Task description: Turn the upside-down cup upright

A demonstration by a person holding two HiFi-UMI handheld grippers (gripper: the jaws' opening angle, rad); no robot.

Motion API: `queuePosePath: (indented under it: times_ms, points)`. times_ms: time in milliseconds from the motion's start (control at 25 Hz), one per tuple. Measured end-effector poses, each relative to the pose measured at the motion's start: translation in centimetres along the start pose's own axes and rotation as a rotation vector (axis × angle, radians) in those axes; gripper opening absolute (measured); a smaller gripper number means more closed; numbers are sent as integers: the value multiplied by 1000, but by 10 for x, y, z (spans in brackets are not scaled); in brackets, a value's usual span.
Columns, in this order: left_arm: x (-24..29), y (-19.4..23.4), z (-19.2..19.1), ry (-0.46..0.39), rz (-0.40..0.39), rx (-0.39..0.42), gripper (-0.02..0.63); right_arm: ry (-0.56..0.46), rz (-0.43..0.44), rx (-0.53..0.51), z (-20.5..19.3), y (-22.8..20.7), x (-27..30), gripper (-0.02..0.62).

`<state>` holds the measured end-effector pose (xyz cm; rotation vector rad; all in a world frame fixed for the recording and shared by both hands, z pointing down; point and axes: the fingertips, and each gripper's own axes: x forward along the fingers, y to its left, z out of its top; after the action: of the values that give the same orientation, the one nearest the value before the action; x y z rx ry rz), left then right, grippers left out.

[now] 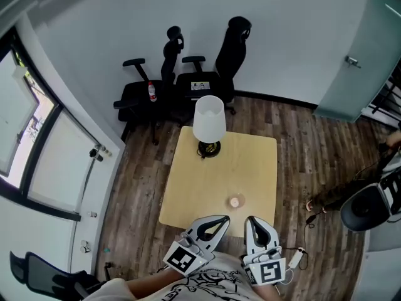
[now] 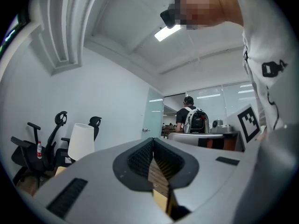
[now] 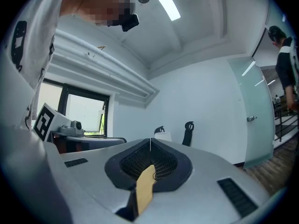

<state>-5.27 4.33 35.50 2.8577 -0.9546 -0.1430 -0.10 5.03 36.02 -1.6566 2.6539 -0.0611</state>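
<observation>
Cup (image 1: 235, 201) stands on the pale wooden table (image 1: 188, 187), close to the near edge. It is small and we see it from almost straight above, so we cannot tell which way up it is. We hold our left gripper (image 1: 224, 219) and right gripper (image 1: 250, 220) side by side at that near edge, both pointing level toward the far wall. The cup lies just beyond their tips and neither touches it. In each gripper's own view the two jaws are clenched tip to tip, with nothing between them. A lamp (image 1: 208, 119) with a white shade stands at the far side of the table, well apart from the cup. Beyond it two black office chairs (image 1: 188, 83) stand by the white wall, and a small bottle (image 1: 151, 91) stands on the left one.
</observation>
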Motion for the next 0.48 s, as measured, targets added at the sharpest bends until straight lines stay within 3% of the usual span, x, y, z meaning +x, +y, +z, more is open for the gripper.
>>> queuePosePath:
  times_ms: [480]
  points:
    - [16, 29, -16, 33, -45, -15, 9, 31, -46, 13, -18, -16, 31, 23]
